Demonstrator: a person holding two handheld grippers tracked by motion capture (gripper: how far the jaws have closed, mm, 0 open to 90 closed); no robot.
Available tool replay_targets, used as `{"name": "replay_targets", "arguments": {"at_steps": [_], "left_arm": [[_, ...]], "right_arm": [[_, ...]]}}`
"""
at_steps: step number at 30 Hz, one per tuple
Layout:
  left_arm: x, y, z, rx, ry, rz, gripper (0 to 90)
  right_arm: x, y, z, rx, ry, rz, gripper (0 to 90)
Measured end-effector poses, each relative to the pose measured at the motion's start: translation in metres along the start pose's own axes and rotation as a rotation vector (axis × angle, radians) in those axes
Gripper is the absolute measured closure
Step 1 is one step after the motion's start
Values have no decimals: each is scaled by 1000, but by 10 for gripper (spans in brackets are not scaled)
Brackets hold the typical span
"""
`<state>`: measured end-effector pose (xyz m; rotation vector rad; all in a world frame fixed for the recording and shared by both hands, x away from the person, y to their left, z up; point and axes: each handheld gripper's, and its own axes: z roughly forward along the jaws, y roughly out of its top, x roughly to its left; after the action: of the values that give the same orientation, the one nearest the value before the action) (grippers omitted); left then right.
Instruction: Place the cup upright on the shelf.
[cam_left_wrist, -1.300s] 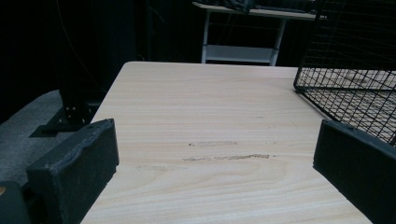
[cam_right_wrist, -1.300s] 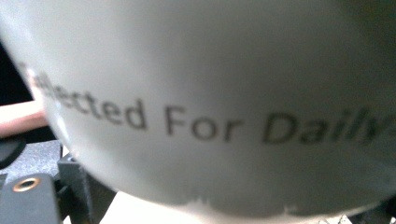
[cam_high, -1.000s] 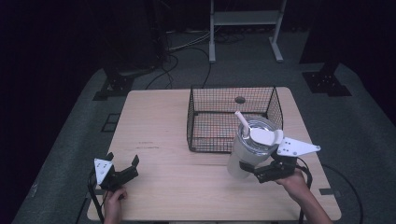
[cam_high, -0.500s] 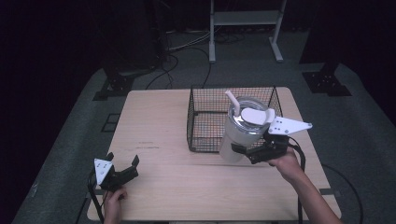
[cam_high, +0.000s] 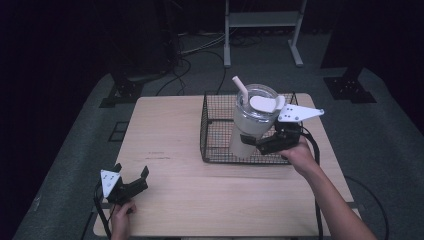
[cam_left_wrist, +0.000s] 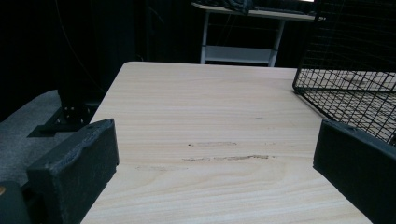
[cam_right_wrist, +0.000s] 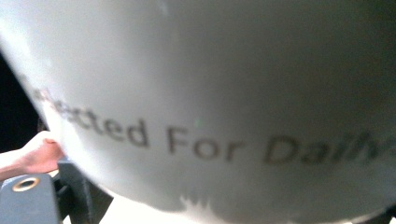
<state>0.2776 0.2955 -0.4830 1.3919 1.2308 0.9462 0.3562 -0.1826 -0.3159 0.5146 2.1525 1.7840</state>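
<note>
A large white tumbler (cam_high: 252, 122) with a lid and a straw (cam_high: 240, 85) hangs tilted over the black wire basket (cam_high: 217, 135) at the table's back right. My right gripper (cam_high: 265, 145) is shut on the tumbler's lower body from the near right side. The right gripper view looks straight at the tumbler's wall (cam_right_wrist: 224, 102), printed with dark lettering. My left gripper (cam_high: 135, 181) rests open near the table's front left corner, nothing between its fingers (cam_left_wrist: 74, 168). The left gripper view shows the basket's corner (cam_left_wrist: 345, 88) ahead to the right.
The light wooden table (cam_high: 170, 140) has faint scuff marks (cam_left_wrist: 224, 157) in its middle. A white metal stand (cam_high: 260, 30) and cables lie on the floor beyond the table. Dark equipment feet stand at both far corners.
My right gripper has lifted the tumbler and carried it away from the front edge to above the basket. The left gripper has stayed still.
</note>
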Motion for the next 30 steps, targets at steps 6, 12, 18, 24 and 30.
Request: {"name": "replay_targets", "arguments": {"at_steps": [6,12,18,24,30], "left_arm": [[0,0,0,-1,0,1,0],[0,0,0,1,-1,0,0],[1,0,0,-1,-1,-2,0],[1,0,0,0,-1,-2,0],[1,0,0,3,-4,2,0]], "right_arm": [[-9,9,11,6,-2,-13,84],[-16,17,22,5,-4,-27,84],[-25,24,32,26,-9,-38,84],[-35,29,41,27,-5,-38,84],[-46,29,52,26,-9,-33,84]]}}
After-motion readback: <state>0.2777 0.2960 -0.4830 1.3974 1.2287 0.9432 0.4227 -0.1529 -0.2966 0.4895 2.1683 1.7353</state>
